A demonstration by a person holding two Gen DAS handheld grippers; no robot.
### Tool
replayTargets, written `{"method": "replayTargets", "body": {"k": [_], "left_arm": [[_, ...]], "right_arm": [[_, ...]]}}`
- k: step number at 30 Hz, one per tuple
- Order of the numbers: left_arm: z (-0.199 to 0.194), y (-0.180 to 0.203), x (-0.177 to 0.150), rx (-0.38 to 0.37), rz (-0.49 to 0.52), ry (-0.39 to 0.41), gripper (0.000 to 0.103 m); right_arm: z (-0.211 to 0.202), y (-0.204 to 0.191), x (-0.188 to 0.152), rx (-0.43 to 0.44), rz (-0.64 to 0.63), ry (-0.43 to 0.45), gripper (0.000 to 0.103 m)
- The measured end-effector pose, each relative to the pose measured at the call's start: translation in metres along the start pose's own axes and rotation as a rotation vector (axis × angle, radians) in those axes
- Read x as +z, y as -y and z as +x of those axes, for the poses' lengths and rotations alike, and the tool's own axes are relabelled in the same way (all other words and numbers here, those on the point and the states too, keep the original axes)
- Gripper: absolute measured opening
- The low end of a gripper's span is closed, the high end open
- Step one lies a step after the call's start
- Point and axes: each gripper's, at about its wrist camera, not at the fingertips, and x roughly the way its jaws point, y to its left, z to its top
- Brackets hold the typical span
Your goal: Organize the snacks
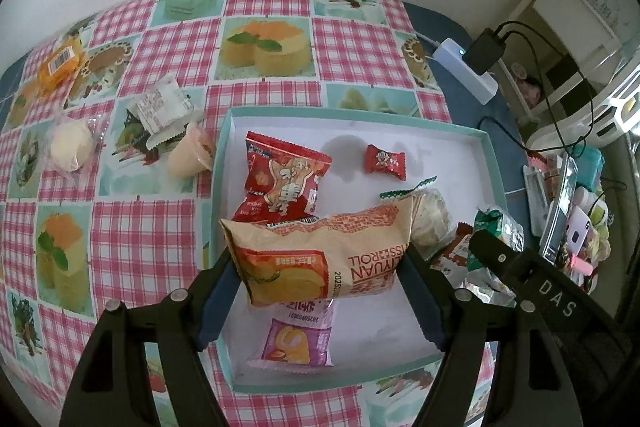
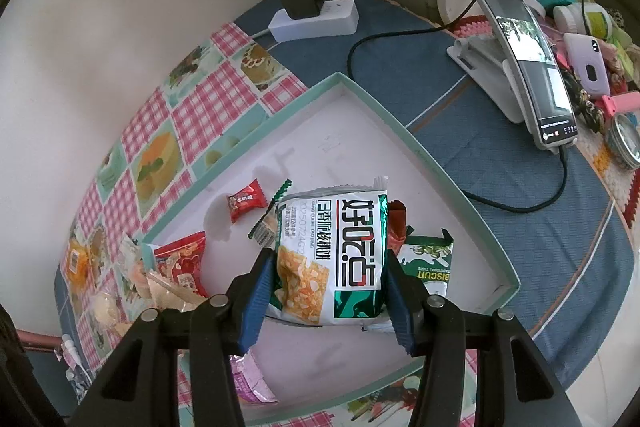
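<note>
left gripper (image 1: 320, 291) fingers clamped across swiss roll pack (image 1: 320, 259), long axis crosswise, hanging over tray (image 1: 360, 115); right gripper (image 2: 326, 303) fingers clamped on biscuit pack (image 2: 332, 255), also over tray.

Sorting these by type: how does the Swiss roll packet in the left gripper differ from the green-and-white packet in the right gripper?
The Swiss roll packet is tan and orange with a cake-roll picture; the green-and-white packet shows crispy biscuit pieces. The Swiss roll packet lies crosswise between the left gripper fingers; the green-and-white packet stands lengthwise in the right gripper. Both are sealed, gripped, and held over the tray.
</note>
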Motion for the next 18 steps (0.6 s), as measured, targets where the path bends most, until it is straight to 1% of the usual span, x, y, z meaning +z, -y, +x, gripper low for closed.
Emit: {"method": "replayTargets", "body": {"k": [6,7,9,18], "left_arm": [[0.0,-0.002,0.0,-0.003,0.001,-0.003,0.08],[-0.001,-0.002,0.0,-0.006,0.0,-0.002,0.085],[-0.002,-0.003,0.0,-0.008,-0.001,0.007,0.09],[-0.012,-0.009,0.003,0.007,-0.019,0.031,0.09]], "right_arm": [[0.001,0.0,0.0,0.0,0.003,-0.003,0.055],[0.001,0.0,0.0,0.0,0.001,-0.004,0.055],[0.001,0.0,0.001,0.0,0.001,-0.005,0.055],[0.001,0.0,0.001,-0.001,0.001,-0.008,0.055]]}}
